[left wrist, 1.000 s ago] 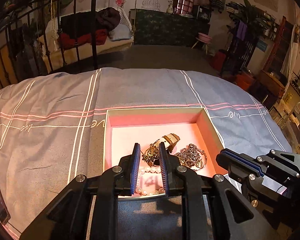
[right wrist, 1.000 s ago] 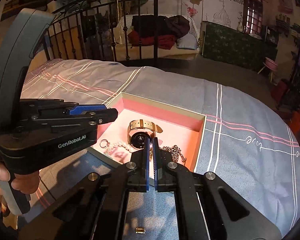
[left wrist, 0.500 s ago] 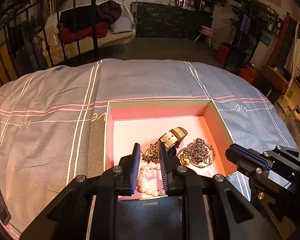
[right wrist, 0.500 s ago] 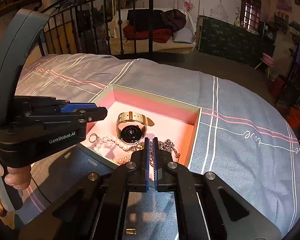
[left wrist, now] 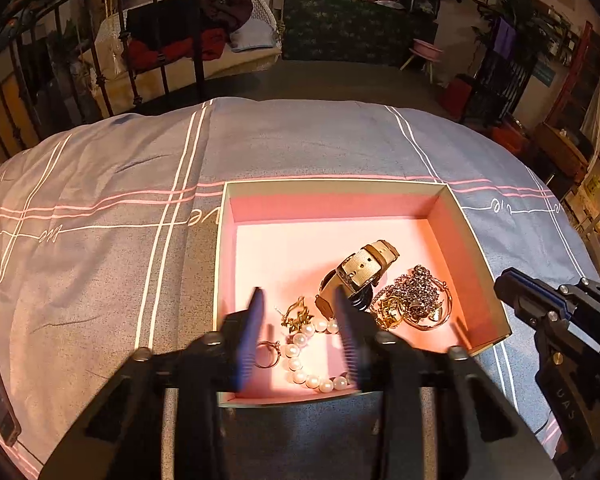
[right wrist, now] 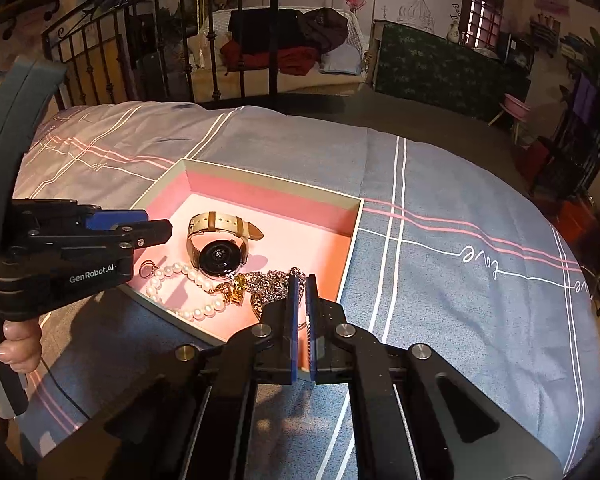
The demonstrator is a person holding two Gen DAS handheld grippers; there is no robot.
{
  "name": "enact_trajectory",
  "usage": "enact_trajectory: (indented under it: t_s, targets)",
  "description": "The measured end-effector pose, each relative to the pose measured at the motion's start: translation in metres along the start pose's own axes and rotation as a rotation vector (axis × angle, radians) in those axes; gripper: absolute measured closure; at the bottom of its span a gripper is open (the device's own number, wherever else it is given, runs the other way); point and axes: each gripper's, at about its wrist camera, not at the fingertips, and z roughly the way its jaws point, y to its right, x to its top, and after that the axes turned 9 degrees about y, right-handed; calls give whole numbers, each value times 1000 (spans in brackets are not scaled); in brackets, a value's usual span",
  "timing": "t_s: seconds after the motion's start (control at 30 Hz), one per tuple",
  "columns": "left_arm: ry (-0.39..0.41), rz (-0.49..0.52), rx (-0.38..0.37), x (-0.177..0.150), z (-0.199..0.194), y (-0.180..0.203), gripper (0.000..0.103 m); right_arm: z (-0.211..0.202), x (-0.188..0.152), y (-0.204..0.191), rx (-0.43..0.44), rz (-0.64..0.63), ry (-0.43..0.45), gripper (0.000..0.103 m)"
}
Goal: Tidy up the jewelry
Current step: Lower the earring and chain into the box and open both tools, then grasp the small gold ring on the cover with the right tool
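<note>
box (left wrist: 476,248): watch (right wrist: 220,240), pearls (left wrist: 300,356), chains | left gripper (left wrist: 300,320) spreading, apparently empty | right gripper (right wrist: 301,292) near-closed

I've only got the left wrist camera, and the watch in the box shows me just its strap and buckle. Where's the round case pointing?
Observer: The watch rests on its strap; its dark round case faces the right wrist camera, tilted up toward the near rim of the box.
Operator: My own fingers are a blur. Anything hanging from them?
Observer: No. The left gripper has just been opening its jaws, and in the right wrist view nothing dangles from it; the pearl strand lies on the box floor below.
</note>
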Motion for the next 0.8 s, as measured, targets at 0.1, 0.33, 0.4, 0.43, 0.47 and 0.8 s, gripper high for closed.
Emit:
enact_trajectory:
  t_s: [0.1, 0.33, 0.4, 0.43, 0.47, 0.8]
  targets:
    - [77, -23, 53, 6, -15, -4, 7, -4, -1, -1, -26, -7, 23, 20]
    - [129, 22, 73, 11, -33, 1, 7, -14, 1, -6, -14, -8, 66, 14]
    - [140, 28, 65, 10, -39, 3, 7, -19, -1, -6, -8, -6, 74, 13]
    - [143, 29, 65, 8, -43, 5, 7, -21, -1, -7, -7, -8, 77, 13]
    - [150, 30, 62, 6, -46, 6, 7, -24, -3, -7, -7, -10, 80, 13]
    - [94, -28, -28, -55, -65, 1, 7, -58, -53, -16, 60, -10, 45, 10]
